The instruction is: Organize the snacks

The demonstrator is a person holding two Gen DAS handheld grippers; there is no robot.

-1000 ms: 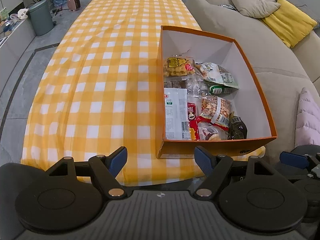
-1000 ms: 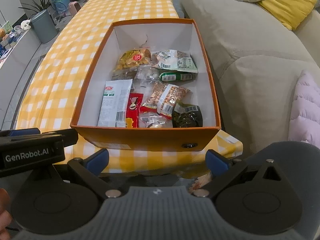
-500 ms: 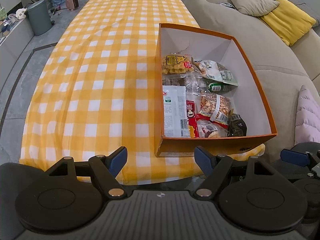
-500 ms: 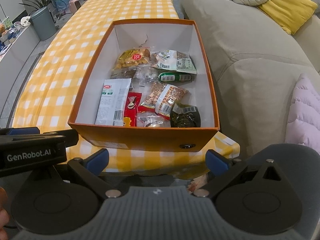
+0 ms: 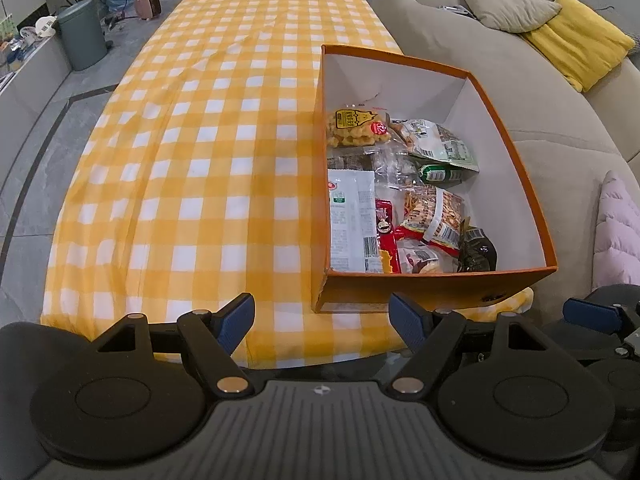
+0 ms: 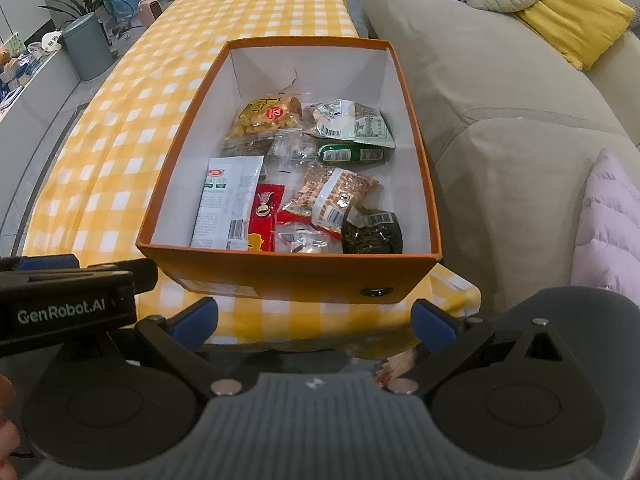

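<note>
An orange box (image 5: 436, 286) (image 6: 304, 276) with a white inside stands near the front right corner of the yellow checked table (image 5: 208, 152) (image 6: 132, 120). Several snack packets lie in it, among them a yellow bag (image 6: 266, 116), a long white packet (image 6: 226, 202), a red sachet (image 6: 264, 216) and a dark green packet (image 6: 372, 230). My left gripper (image 5: 322, 318) hangs open in front of the table's near edge, left of the box, with nothing in it. My right gripper (image 6: 314, 320) is open too, just short of the box's front wall.
A beige sofa (image 6: 500, 92) runs along the table's right side, with a yellow cushion (image 5: 576, 54) and a pink quilted cushion (image 6: 612, 224). A grey bin (image 5: 82, 38) and plants stand on the floor at the far left. The table's left half is bare cloth.
Both grippers have drawn back and up a little, so the box sits slightly farther off in both views. Both stay open; the snacks have not moved.
</note>
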